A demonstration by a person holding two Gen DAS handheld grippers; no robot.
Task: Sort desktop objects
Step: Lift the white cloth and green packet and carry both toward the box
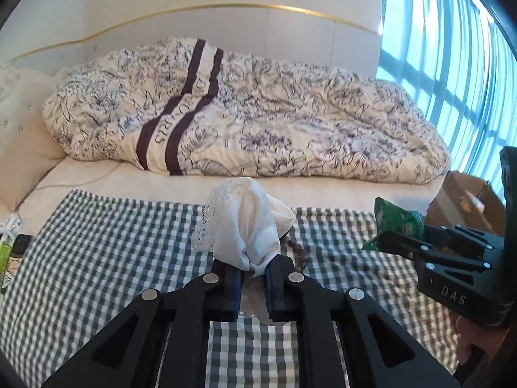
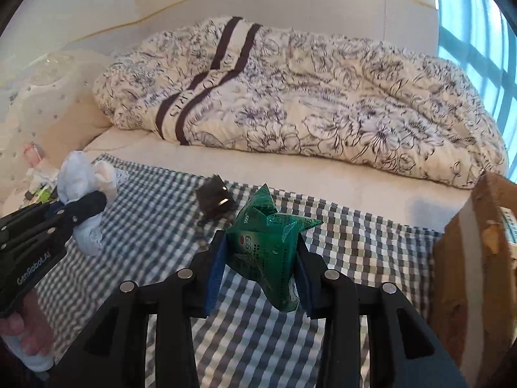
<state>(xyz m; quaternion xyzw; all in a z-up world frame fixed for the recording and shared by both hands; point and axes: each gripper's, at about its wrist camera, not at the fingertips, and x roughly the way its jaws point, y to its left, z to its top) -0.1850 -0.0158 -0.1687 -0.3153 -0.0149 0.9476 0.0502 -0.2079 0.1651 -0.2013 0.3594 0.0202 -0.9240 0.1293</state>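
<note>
Both tools are loaded and held above a bed spread with a grey-and-white checked cloth. The left tool pinches a bunched white cloth with a lace edge, its folds rising upright out of the pressed-together fingers. The right tool is clamped on a crumpled green foil packet, carried clear of the checked cloth.

A brown cardboard box stands at the right edge of the bed, just beside the right tool and well apart from the left one. If that box is the bin for sorted items, which the views do not confirm, the green packet lies nearer to it and would have only a short sideways swing to the right, while the white cloth would have to cross the whole checked cloth.

Two things lie unsorted between the tools, toward the far edge of the checked cloth: a small black plug adapter and a string of brown beads trailing behind the white cloth. A flowered quilt is heaped along the far side of the bed.
</note>
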